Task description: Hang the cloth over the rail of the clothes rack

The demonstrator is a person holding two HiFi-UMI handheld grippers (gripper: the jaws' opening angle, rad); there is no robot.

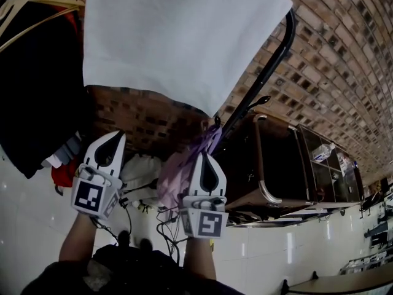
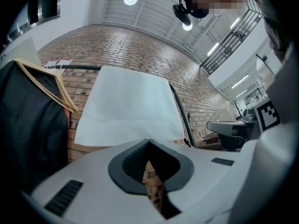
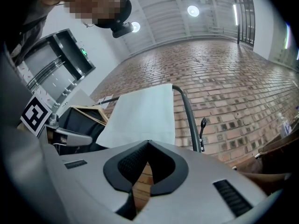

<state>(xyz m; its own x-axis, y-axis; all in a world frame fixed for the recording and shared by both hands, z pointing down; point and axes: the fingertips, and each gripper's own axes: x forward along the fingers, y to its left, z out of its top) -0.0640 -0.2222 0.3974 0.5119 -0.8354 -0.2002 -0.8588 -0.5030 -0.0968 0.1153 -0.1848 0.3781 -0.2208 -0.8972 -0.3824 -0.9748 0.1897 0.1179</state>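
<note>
White cloth (image 1: 178,35) hangs draped over the top rail (image 2: 79,67) of the black clothes rack (image 1: 264,72), in front of a brick wall (image 1: 331,60). Its lower edge hangs free above both grippers. In the head view the lower right corner of the cloth drops lower than the left.

Left gripper (image 1: 118,135): jaws closed, tips meeting, nothing between them. Only brick shows through the gap behind the pads. The gripper is below the cloth and does not touch it.

Right gripper (image 1: 203,155): jaws closed, tips meeting, nothing held. It is also below the cloth and clear of it, near the slanted rack upright.

A black garment (image 1: 37,78) on a wooden hanger (image 2: 46,83) hangs on the same rail, just left of the cloth. A purple fabric (image 1: 178,174) hangs beside the right gripper. The head view does not show clearly whether the two touch. A dark shelf unit (image 1: 288,165) stands to the right of the rack.
</note>
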